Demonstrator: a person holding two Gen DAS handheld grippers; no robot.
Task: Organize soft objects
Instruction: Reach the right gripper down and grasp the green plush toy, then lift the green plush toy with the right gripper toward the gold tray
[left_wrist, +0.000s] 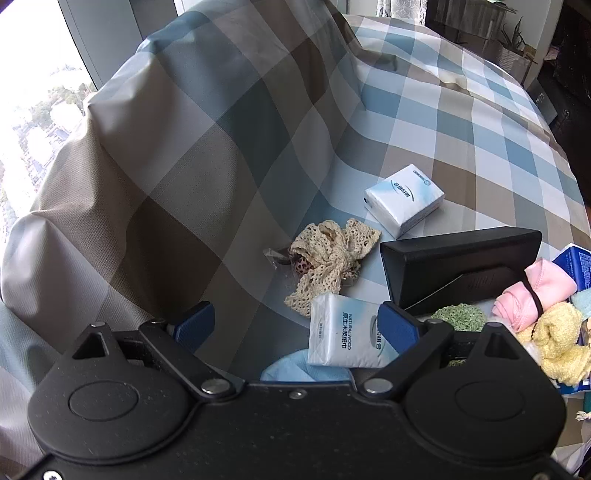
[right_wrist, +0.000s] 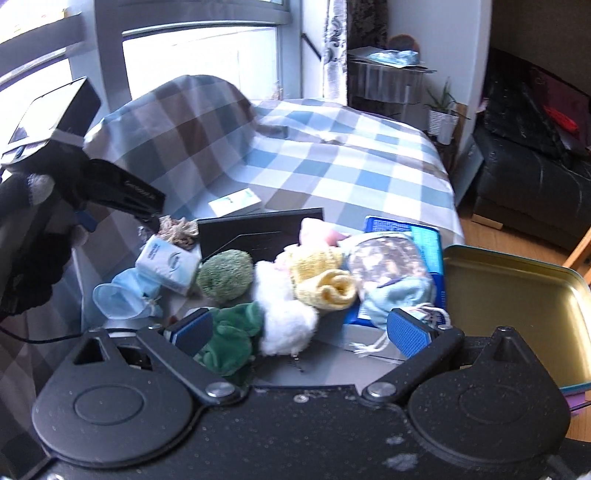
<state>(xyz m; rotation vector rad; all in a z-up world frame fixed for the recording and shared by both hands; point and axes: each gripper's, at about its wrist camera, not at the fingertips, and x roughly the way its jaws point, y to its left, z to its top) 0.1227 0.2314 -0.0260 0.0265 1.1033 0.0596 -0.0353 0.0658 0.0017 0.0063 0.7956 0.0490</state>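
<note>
Left gripper (left_wrist: 295, 325) jaws stand wide over a tissue pack (left_wrist: 345, 334); right gripper (right_wrist: 301, 328) jaws are open and empty above the soft pile, yellow knit (right_wrist: 325, 284) at 12 o'clock.

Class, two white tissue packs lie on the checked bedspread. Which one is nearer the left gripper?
The tissue pack beside the lace bow, right at the left gripper. The other pack lies farther off, beyond the black box.
</note>
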